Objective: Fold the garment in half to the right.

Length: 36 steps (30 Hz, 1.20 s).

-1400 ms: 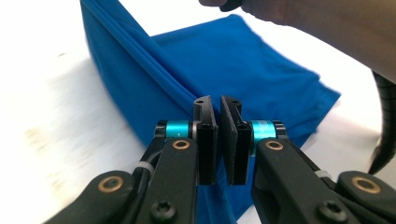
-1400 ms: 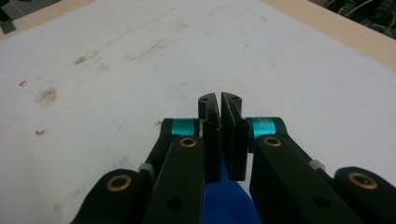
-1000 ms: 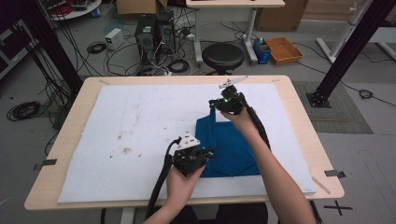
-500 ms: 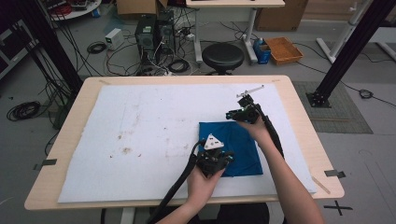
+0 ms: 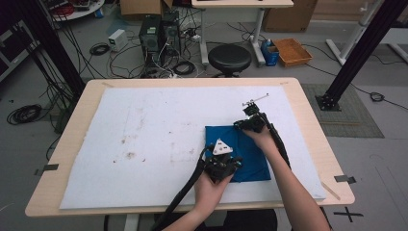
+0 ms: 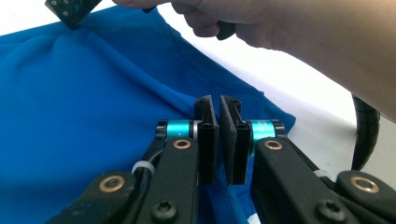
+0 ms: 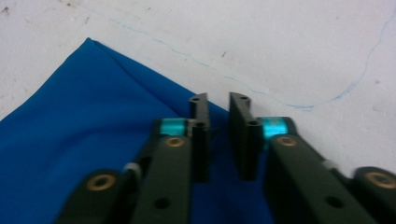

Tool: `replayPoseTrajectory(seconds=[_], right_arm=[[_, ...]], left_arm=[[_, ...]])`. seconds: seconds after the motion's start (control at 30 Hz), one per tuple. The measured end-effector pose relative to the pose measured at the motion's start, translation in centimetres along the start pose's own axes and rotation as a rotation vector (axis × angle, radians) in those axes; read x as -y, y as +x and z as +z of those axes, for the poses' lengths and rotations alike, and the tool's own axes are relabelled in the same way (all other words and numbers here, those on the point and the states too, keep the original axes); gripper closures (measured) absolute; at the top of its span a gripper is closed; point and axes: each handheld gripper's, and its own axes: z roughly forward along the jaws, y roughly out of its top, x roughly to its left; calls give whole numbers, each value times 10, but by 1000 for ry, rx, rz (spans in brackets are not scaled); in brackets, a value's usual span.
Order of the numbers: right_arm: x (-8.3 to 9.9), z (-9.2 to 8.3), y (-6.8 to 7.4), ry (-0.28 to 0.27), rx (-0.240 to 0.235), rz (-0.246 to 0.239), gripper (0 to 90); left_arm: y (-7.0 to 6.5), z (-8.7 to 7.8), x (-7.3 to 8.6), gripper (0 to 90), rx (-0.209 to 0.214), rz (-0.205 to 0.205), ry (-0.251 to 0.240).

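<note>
Both jaw pairs nearly closed: our left hand-held gripper (image 6: 219, 135) seemingly pinches the blue cloth (image 5: 235, 151), the right hand-held gripper (image 7: 218, 135) too (edge hidden); we should lift evenly.

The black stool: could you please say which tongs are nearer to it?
Right. The right tongs sit at the blue cloth's far edge, toward the stool; the left tongs at its near edge.

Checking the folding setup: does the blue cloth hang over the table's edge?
No, the blue cloth lies wholly on the white mat, inside the table edges.
</note>
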Motion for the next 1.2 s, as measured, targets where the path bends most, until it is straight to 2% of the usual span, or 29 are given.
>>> replayPoseTrajectory(seconds=[0.03,0.1,0.23,0.37,0.5,0.67,0.83,0.9,1.0,1.13,1.2], right_arm=[[0,-1,1,-3,1,-12,895],[0,-2,2,-12,-1,-22,900],[-1,-8,-1,-32,-6,-16,900],[0,-21,-9,-70,-5,-13,900],[3,-33,-22,-96,-9,3,900],[5,-46,-38,-85,17,1,900],[7,-51,-46,-61,79,-43,900],[9,-52,-48,-60,104,-56,900],[12,-51,-52,-63,136,-72,900],[14,-49,-53,-70,153,-88,900],[15,-49,-53,-66,153,-89,891]], left_arm=[[0,0,0,853,3,-4,-2],[0,0,0,853,4,-5,-6],[0,1,-1,853,14,-6,-9],[-3,9,-3,853,28,-13,-10],[-13,21,-9,853,48,-2,-5],[-24,39,-19,853,70,-1,-6],[-32,58,-23,847,103,-8,7],[-34,63,-23,792,135,-19,15],[-38,67,-21,686,181,-9,20],[-40,64,-20,517,203,-7,20],[-38,57,-21,477,203,-1,18]])
